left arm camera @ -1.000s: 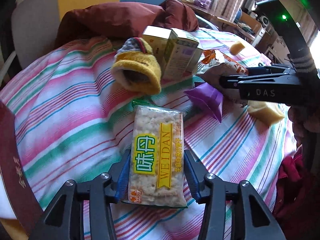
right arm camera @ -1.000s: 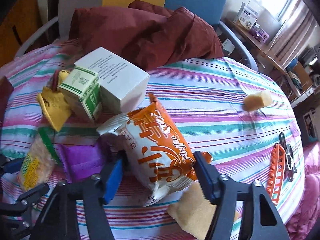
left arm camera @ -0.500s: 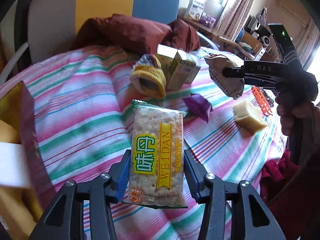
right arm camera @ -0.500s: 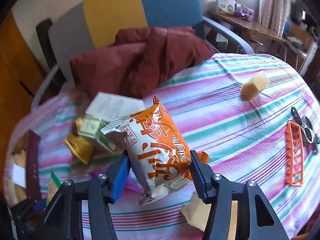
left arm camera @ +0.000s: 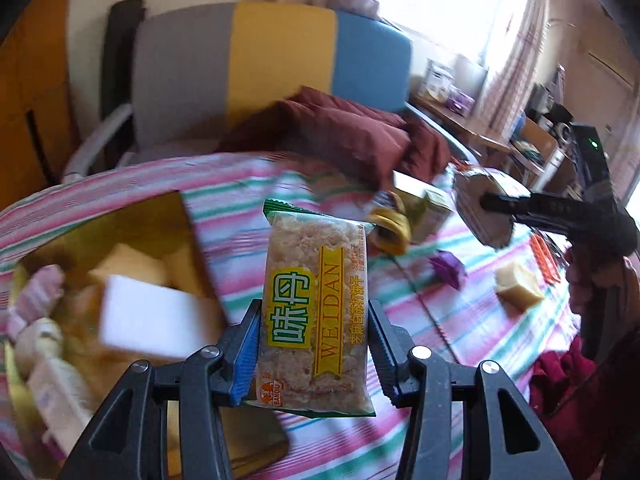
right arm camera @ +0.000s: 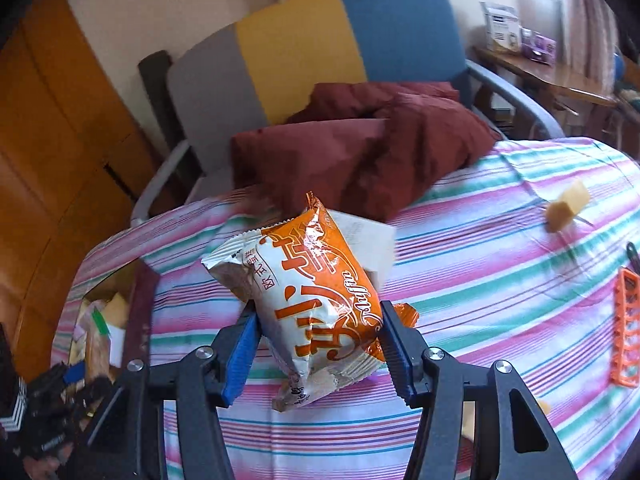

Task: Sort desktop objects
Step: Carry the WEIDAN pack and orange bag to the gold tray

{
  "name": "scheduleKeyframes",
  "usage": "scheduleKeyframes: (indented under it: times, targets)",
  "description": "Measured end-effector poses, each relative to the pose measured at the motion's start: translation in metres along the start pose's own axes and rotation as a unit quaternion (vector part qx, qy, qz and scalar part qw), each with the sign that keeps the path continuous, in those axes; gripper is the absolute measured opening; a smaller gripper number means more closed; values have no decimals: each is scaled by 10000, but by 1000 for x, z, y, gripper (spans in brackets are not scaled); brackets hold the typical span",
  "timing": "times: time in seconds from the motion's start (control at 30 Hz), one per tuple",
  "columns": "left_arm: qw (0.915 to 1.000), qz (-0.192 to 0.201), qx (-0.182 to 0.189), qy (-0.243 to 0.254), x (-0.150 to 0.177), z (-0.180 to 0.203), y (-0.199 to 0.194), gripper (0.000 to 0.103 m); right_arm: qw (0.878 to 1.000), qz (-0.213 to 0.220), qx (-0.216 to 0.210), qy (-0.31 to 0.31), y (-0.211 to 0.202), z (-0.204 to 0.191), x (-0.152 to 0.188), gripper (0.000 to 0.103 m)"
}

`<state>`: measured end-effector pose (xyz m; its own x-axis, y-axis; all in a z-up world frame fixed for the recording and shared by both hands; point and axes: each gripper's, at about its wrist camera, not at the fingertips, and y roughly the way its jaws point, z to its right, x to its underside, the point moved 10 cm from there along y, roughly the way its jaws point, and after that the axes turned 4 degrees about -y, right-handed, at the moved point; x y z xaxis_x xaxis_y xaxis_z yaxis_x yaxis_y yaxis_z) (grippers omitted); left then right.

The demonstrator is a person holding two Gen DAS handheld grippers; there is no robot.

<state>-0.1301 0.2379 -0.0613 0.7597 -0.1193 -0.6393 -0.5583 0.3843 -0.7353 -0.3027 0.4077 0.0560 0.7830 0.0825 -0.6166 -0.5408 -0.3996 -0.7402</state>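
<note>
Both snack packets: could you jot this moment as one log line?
left tool: grips rice cracker packet | right tool: grips orange muffin packet | both above striped tablecloth

Cracker pack (left arm camera: 316,312) in tongs (left arm camera: 314,344) (left)

Left wrist view: close behind the left gripper (left arm camera: 312,354), angled down over the striped table (left arm camera: 460,320), toward the chair (left arm camera: 280,64); box (left arm camera: 120,280) at left, right gripper (left arm camera: 486,201) at right.
Right wrist view: close behind the right gripper (right arm camera: 318,346), angled down, also chairward.
Shared: table (right arm camera: 500,280), chair (right arm camera: 304,52), red cloth (left arm camera: 352,136) (right arm camera: 360,152), box (right arm camera: 108,320).
</note>
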Motion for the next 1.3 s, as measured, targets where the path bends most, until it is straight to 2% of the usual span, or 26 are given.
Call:
scheduleKeyframes:
  times: [0.13,0.33,0.67,0.83,1.3]
  targets:
    - [9991,252,-249,-236,-4,-29,-18,50,9992,-43,-217,-345,-2,-42,0,58]
    - [9949,557,-698,-479,-6,-75,-43,50,9938,-62,-814,-753,-2,-123,7,58]
    - [9838,669,-1262,-1082,2,-153,-61,50,9810,-357,-1592,-1046,26,-240,33,58]
    - [9791,733,-1466,-1200,6,-177,-66,50,9770,-441,-1794,-1067,35,-275,37,58]
    - [9725,681,-1689,-1450,11,-215,-59,50,9783,-561,-1694,-1049,69,-315,25,58]
